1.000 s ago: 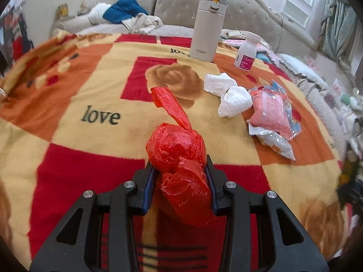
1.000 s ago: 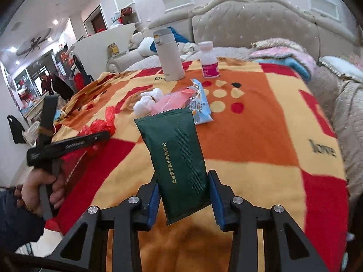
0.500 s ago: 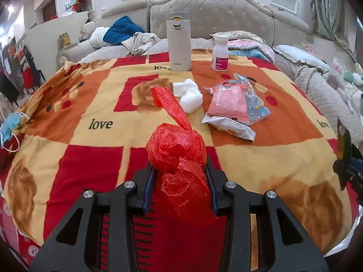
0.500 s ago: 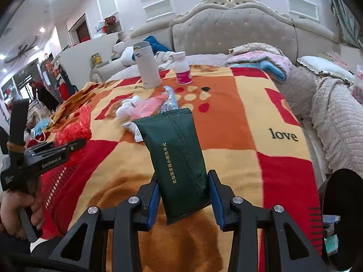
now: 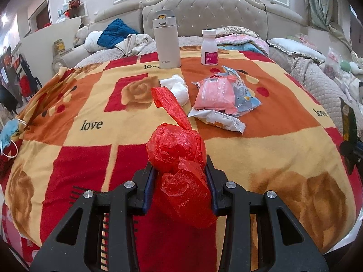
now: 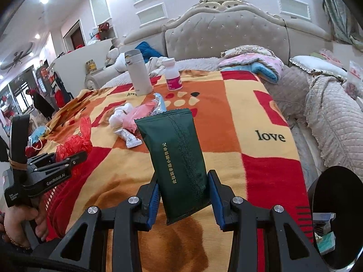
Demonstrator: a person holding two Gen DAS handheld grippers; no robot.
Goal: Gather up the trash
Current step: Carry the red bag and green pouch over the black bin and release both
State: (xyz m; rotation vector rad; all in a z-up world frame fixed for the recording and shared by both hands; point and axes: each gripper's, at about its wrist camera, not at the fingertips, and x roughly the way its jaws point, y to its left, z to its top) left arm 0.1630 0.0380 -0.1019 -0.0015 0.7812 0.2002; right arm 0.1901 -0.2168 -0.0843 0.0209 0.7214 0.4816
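My left gripper point(image 5: 180, 174) is shut on a crumpled red plastic bag point(image 5: 179, 158) and holds it above the near part of the blanket-covered table point(image 5: 79, 104). My right gripper point(image 6: 183, 188) is shut on a dark green wrapper point(image 6: 175, 156), held upright above the table's near right side. On the table lie white crumpled tissues point(image 5: 178, 87), a pink packet point(image 5: 214, 94), a blue packet point(image 5: 246, 96) and a white wrapper point(image 5: 217, 119). The left gripper point(image 6: 68, 158) with the red bag point(image 6: 76, 140) also shows at the left of the right wrist view.
A beige thermos point(image 5: 166, 39) and a white bottle with a pink label point(image 5: 209, 47) stand at the table's far edge. A black round bin point(image 6: 338, 217) sits low at right. A face mask point(image 5: 9, 133) hangs off the table's left edge. A tufted sofa is behind.
Both grippers have pulled back from the table with their loads still held. The black bin has come into the right wrist view at lower right.
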